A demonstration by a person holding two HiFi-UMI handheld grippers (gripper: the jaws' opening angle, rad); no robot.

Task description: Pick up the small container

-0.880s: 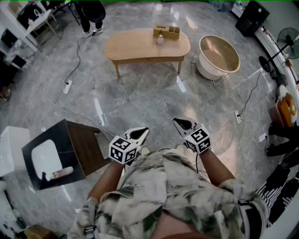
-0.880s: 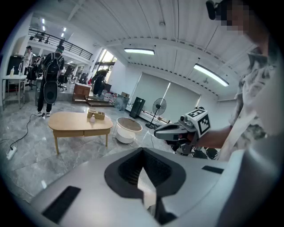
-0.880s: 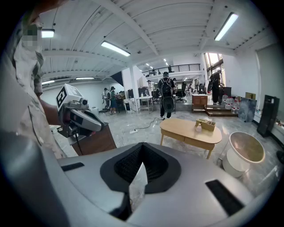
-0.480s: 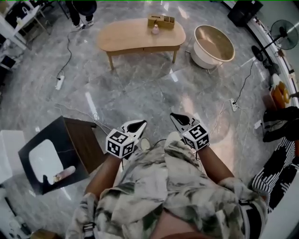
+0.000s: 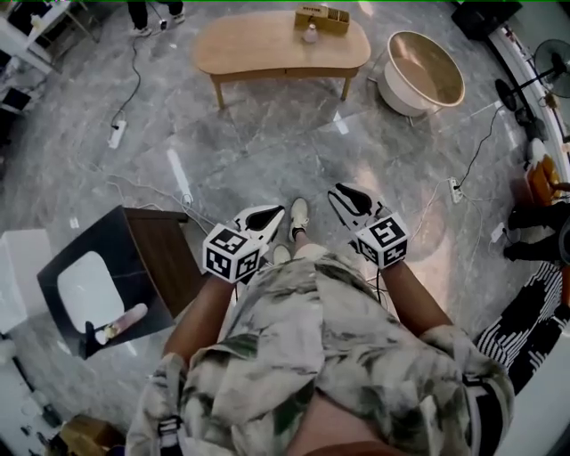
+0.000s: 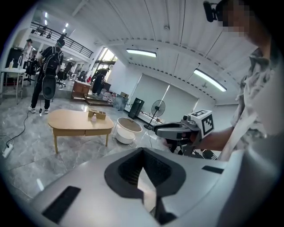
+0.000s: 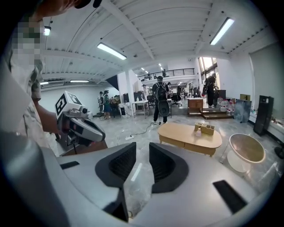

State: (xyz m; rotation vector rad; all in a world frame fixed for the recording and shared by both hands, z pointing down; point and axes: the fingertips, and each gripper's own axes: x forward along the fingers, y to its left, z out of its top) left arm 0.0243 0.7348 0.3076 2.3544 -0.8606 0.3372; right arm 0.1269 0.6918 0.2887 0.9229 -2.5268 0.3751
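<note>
Approach underway: small container (image 5: 309, 34) stands on the wooden surface (image 5: 258, 49), beside a box (image 5: 322, 18). Left tool (image 5: 274, 213) is clenched and empty, right tool (image 5: 342, 191) released and empty. Both must next reach that surface.

One surface (image 5: 267, 44) bears one box (image 5: 322, 18) and one small container (image 5: 310, 34); one tub (image 5: 403, 96) stands upper right. Two power strips (image 5: 117, 134) (image 5: 455, 190) lie well apart.

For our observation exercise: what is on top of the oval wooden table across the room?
A wooden box and a small pale bottle next to it. What the box holds cannot be seen.
</note>
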